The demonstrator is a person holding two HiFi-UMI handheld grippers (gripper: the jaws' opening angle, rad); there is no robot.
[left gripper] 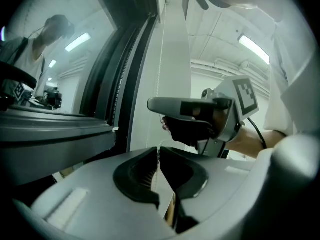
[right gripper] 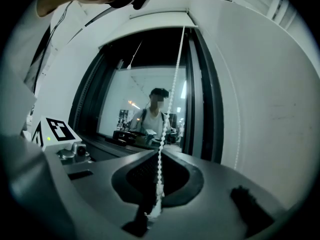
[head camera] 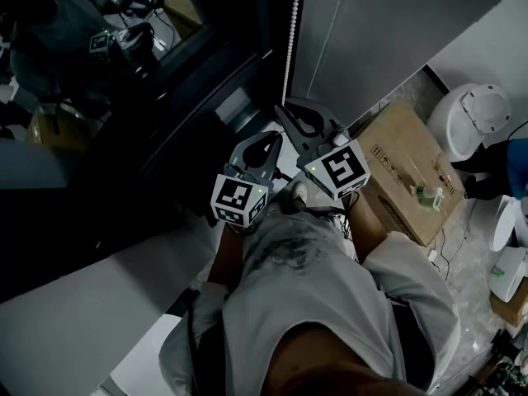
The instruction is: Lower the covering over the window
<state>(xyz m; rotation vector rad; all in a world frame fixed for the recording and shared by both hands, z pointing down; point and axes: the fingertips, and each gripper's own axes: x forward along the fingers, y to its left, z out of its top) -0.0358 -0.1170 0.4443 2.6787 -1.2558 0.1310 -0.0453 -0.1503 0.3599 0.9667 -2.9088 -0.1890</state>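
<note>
Two grippers work the bead chain [right gripper: 170, 99], which hangs at the right-hand frame of the window [right gripper: 145, 114]. The right gripper [right gripper: 159, 156] is clenched on the chain in front of the window's lower half. The left gripper [left gripper: 158, 151], lower against the window, has its jaws a slit apart, with the chain running through unpressed.

Step in hand: hand-over-hand pull-down, judged early because the glass stands uncovered.

Next move: clamp the left gripper on the chain nearer the window's top, then draw straight down. A slanted pull may slip beads.

The covering [right gripper: 160, 15] appears rolled at the window's top, and its edge is hard to make out. The chain's lower loop is cut off.
</note>
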